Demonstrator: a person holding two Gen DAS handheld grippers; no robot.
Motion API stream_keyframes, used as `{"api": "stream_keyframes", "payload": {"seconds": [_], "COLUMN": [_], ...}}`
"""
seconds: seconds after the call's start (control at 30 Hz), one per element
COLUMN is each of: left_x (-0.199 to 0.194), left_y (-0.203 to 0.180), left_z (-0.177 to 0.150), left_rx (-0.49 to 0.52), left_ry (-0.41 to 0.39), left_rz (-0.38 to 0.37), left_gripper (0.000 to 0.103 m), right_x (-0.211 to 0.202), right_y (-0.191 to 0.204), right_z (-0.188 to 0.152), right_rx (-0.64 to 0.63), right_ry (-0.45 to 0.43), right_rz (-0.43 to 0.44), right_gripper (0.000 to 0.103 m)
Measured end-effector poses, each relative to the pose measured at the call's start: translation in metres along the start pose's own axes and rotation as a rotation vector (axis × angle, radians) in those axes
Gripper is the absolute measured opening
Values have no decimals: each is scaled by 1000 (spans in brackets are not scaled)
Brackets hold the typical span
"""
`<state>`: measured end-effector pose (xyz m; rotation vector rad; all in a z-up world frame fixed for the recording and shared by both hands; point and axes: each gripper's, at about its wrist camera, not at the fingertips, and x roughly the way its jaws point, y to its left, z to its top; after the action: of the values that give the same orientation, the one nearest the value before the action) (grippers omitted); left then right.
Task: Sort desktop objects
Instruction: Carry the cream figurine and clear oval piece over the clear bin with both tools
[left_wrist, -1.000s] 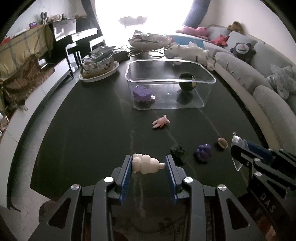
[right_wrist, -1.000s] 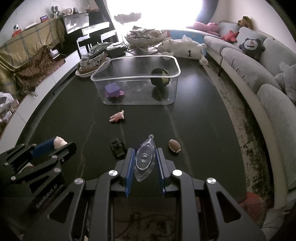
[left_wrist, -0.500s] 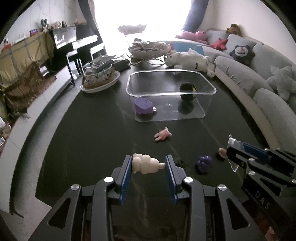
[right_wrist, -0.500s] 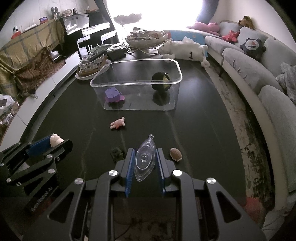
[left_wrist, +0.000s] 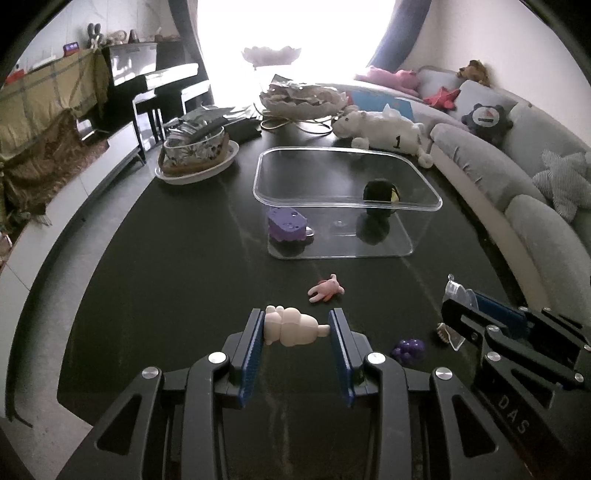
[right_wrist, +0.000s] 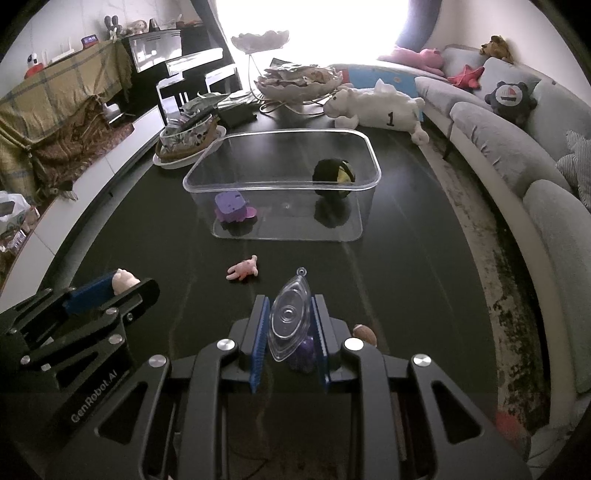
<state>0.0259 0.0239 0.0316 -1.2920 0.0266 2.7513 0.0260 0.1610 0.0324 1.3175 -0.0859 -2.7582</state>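
- Left gripper (left_wrist: 296, 328) at lower centre of its view clamps a cream figure (left_wrist: 291, 326) crosswise between the blue pads; both sit above the dark table (left_wrist: 166, 280)
- Right gripper (right_wrist: 290, 326) grips a clear shell (right_wrist: 289, 319) upright, lower centre
- Clear bin (left_wrist: 347, 205) mid-frame holds a purple toy (left_wrist: 286, 224) at left, a black ball (left_wrist: 380, 191) at right
- Pink toy (left_wrist: 326, 289) lies between bin and grippers; grapes (left_wrist: 408, 349) and a small football (right_wrist: 365, 333) lie lower right

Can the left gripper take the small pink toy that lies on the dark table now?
Probably not yet. The left gripper is already shut on a cream figurine, so its jaws are full. The path to the small pink toy on the dark table looks free otherwise.
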Motion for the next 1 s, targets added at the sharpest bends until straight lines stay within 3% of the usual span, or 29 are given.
{"api": "stream_keyframes", "payload": {"seconds": [0.43, 1.0], "left_x": [14, 16], "left_y": [-1, -6], "left_z": [14, 63], "left_rx": [0, 19], "left_ry": [9, -24], "left_rz": [-2, -6], "left_gripper": [32, 32], "right_x": [16, 13], "right_y": [-1, -8], "right_z": [16, 64], "right_rx": [4, -5], "right_ry": [3, -56], "right_rz": [5, 1], "right_gripper": [21, 21]}}
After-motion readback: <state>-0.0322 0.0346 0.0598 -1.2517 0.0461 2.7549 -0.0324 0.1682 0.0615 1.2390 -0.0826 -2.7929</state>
